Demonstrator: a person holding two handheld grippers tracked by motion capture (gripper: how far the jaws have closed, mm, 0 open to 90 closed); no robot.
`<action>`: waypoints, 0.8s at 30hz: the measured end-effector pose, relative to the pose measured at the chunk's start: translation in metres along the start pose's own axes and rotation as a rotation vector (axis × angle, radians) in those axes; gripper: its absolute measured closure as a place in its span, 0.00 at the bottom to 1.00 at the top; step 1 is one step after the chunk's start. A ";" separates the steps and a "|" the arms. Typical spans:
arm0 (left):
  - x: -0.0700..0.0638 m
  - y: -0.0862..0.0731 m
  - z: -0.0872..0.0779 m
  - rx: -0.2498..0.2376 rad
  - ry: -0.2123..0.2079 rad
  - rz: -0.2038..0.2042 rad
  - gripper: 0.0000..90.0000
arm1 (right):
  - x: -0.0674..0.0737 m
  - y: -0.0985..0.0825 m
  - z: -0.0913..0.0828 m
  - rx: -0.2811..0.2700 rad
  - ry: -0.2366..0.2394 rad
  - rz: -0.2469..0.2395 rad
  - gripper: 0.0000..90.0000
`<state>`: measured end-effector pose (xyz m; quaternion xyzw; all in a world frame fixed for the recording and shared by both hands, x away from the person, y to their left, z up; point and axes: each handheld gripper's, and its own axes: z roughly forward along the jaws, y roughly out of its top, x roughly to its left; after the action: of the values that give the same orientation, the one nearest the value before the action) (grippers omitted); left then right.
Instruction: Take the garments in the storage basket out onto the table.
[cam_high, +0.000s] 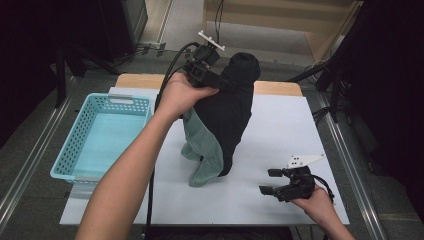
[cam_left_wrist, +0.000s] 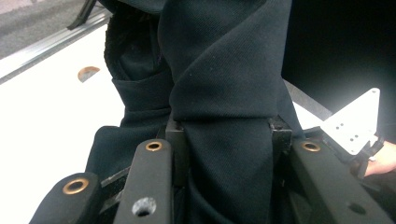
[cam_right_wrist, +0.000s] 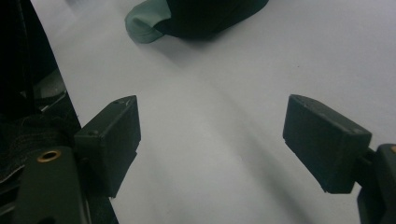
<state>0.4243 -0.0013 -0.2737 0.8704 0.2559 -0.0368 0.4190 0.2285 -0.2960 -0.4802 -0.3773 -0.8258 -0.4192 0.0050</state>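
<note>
A black garment (cam_high: 227, 110) with a pale green lining or second cloth (cam_high: 205, 150) hangs from my left gripper (cam_high: 220, 80), lifted over the middle of the white table (cam_high: 280, 130). Its lower end rests on the table. In the left gripper view a thick fold of the black cloth (cam_left_wrist: 224, 116) is clamped between the two jaws. My right gripper (cam_high: 270, 181) rests low at the table's front right, open, with nothing between its pads (cam_right_wrist: 114, 135). The garment's hem (cam_right_wrist: 196, 18) lies ahead of it.
A light blue plastic basket (cam_high: 75, 165) stands at the table's left edge. A wooden strip (cam_high: 140, 80) runs along the far edge. Dark stands and cables crowd the floor behind and to the right.
</note>
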 end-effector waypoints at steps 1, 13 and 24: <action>0.001 -0.005 0.006 -0.002 -0.010 0.000 0.72 | 0.000 0.000 0.000 0.001 0.002 -0.001 0.20; 0.011 -0.041 0.039 -0.002 -0.050 -0.030 0.72 | 0.001 0.000 -0.001 -0.001 -0.009 0.007 0.20; 0.015 -0.068 0.071 0.023 -0.084 -0.052 0.72 | -0.002 -0.001 -0.001 -0.012 -0.017 0.022 0.20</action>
<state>0.4157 -0.0130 -0.3723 0.8658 0.2601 -0.0873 0.4184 0.2293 -0.2981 -0.4805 -0.3897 -0.8191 -0.4210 0.0003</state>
